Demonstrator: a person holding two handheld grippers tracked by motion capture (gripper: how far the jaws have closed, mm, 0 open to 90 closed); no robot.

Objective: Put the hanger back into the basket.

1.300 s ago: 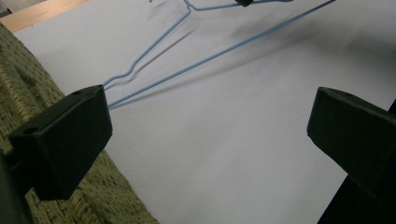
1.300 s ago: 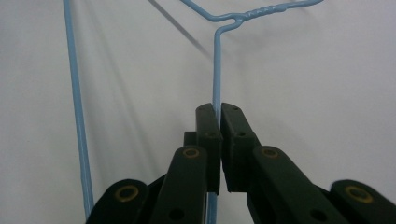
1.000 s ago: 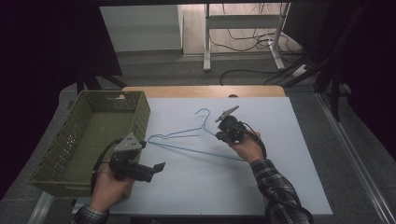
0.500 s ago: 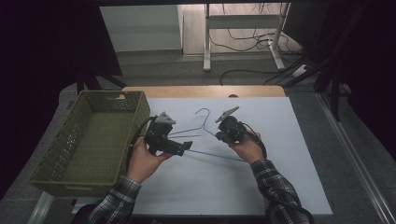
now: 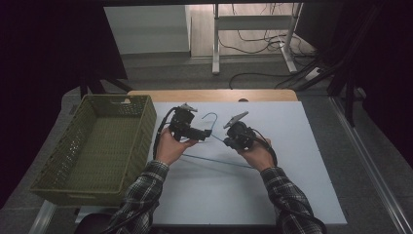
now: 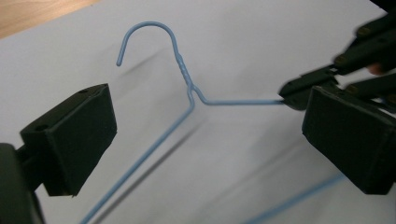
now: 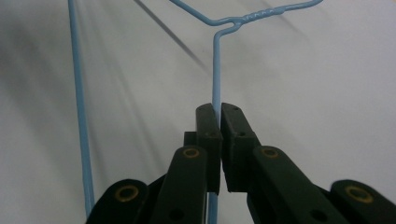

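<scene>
- A thin blue wire hanger with a twisted neck and curled hook lies on the smooth white sheet covering the table, near its far edge, between both hands.
- The right gripper has its matte black jaws pressed together on one shoulder wire of the hanger.
- The left gripper has its blocky jaws wide apart, either side of the hanger's neck, touching nothing.
- An olive plastic lattice basket sits at the table's left edge.
- No writing is readable; the hanger's lower bar is partly hidden by hands.
</scene>
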